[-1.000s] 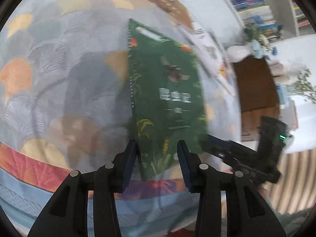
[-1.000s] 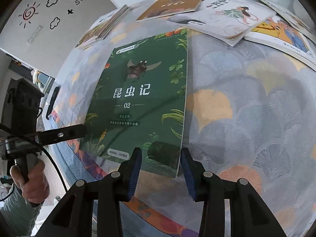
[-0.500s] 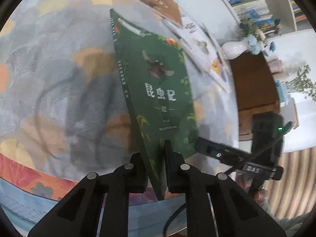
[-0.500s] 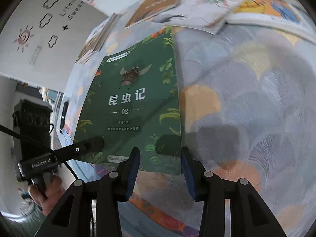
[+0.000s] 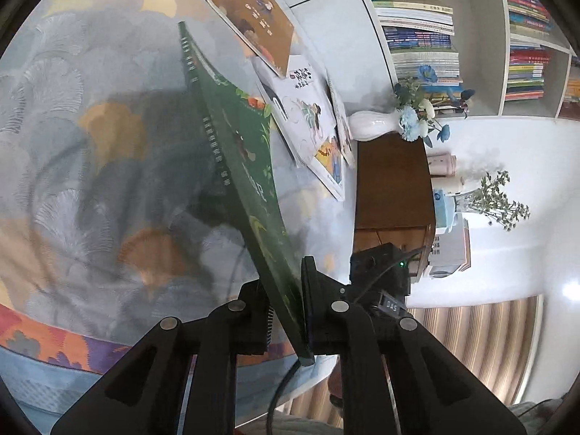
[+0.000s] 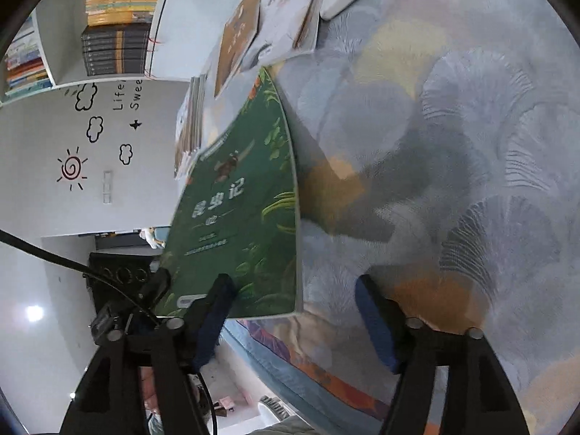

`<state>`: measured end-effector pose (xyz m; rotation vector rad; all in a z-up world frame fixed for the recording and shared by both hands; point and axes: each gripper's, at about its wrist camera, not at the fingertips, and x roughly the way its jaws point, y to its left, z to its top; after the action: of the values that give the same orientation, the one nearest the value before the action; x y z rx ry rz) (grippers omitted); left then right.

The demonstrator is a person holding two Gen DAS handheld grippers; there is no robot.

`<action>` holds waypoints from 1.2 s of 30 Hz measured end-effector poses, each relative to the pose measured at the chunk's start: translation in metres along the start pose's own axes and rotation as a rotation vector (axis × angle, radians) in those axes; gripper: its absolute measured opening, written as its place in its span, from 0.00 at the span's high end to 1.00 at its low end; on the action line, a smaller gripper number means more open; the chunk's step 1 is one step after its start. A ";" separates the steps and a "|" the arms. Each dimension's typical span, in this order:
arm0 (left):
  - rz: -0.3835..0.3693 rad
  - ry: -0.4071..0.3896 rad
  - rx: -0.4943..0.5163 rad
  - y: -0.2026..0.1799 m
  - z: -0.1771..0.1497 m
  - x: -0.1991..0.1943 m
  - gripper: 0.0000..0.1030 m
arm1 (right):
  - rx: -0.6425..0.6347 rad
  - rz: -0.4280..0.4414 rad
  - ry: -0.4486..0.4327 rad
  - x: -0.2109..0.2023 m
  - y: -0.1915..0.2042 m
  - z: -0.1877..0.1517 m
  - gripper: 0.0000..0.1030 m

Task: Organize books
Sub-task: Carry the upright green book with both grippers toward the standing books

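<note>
A green book with an insect on its cover is tilted up off the patterned bedspread. My left gripper is shut on its near edge, one finger on each face. In the right wrist view that gripper's fingertip shows at the book's lower left corner. My right gripper has its jaws opening; the book's near right corner lies between its blue pads, which do not press on it. The right gripper's black body shows behind the book in the left wrist view.
A brown book, a white picture book and a yellow one lie at the bed's far side, with a stack of books nearby. Beyond stand a bookshelf, a white vase and a wooden cabinet.
My left gripper closed on the green book's near edge and raised it from flat to steeply tilted. My right gripper rolled, moved toward the book's corner, and its jaws spread wider.
</note>
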<state>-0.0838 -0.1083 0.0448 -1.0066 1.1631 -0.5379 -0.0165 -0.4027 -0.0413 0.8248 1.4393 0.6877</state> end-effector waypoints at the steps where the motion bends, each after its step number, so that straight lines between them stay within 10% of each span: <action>1: -0.003 0.002 0.002 0.000 0.000 0.000 0.90 | -0.002 0.013 0.000 0.003 0.001 0.001 0.33; 9: -0.046 0.014 -0.027 0.004 0.003 -0.001 0.88 | 0.054 0.147 0.011 0.025 0.000 0.011 0.34; 12: -0.010 0.013 -0.011 0.003 0.003 -0.003 0.88 | 0.024 0.146 -0.019 0.020 0.004 0.005 0.54; 21: 0.197 0.005 0.182 -0.032 0.004 -0.013 0.89 | -0.311 -0.109 -0.093 0.008 0.075 -0.018 0.62; 36: 0.130 -0.092 0.337 -0.079 0.047 -0.104 0.84 | -0.542 -0.180 -0.225 0.002 0.196 -0.031 0.63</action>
<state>-0.0657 -0.0462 0.1677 -0.6547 1.0077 -0.5559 -0.0321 -0.2883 0.1198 0.3319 1.0360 0.7713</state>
